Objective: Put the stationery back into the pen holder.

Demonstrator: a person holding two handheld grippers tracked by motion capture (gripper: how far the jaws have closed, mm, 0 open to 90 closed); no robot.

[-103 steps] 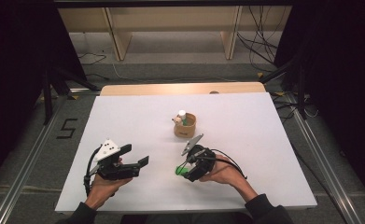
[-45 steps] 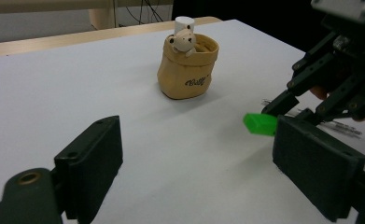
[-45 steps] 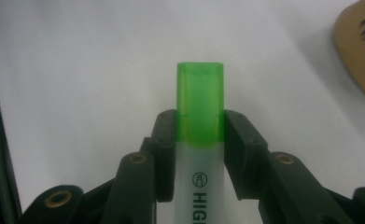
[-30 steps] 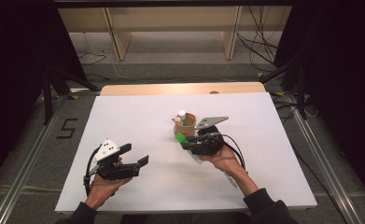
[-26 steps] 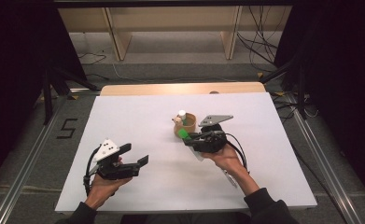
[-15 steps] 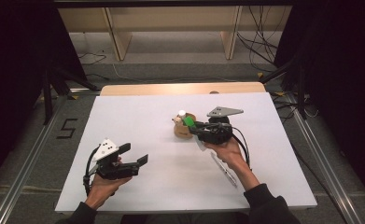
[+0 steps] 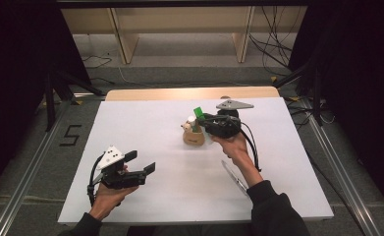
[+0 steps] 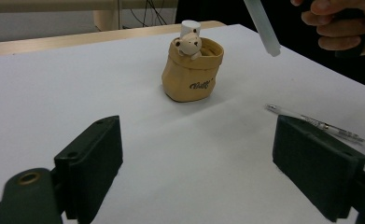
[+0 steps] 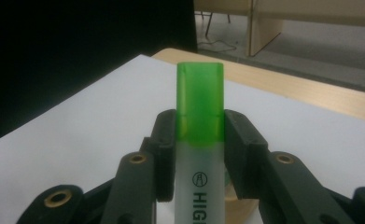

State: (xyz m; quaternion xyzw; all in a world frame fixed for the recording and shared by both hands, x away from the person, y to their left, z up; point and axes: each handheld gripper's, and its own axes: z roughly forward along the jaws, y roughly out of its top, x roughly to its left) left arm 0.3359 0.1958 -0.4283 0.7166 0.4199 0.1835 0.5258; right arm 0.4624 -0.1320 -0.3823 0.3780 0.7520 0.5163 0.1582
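A tan sack-shaped holder (image 7: 193, 135) with a small bear figure and a white cylinder in it stands mid-table; the left gripper view shows the holder (image 8: 193, 70) upright. My right gripper (image 7: 205, 121) is shut on a green-capped highlighter (image 7: 198, 114), held tilted just above and behind the holder's mouth. Up close, the pads of the right gripper (image 9: 200, 136) press the highlighter (image 9: 200, 105) just below its cap. The highlighter's pale barrel end (image 8: 263, 25) hangs to the right of the holder. My left gripper (image 7: 141, 162) rests open and empty near the front left, its jaws wide (image 8: 199, 163).
A clear pen (image 7: 234, 178) lies on the white table sheet (image 7: 145, 123) beside the right forearm; the pen (image 8: 315, 123) is near my left gripper's right jaw. A wooden strip (image 7: 189, 93) edges the table's far side. Dark curtains and metal rails flank the table.
The right gripper has carried the highlighter up and away from the person, from beside the holder to over its far rim. The left gripper has stayed put.
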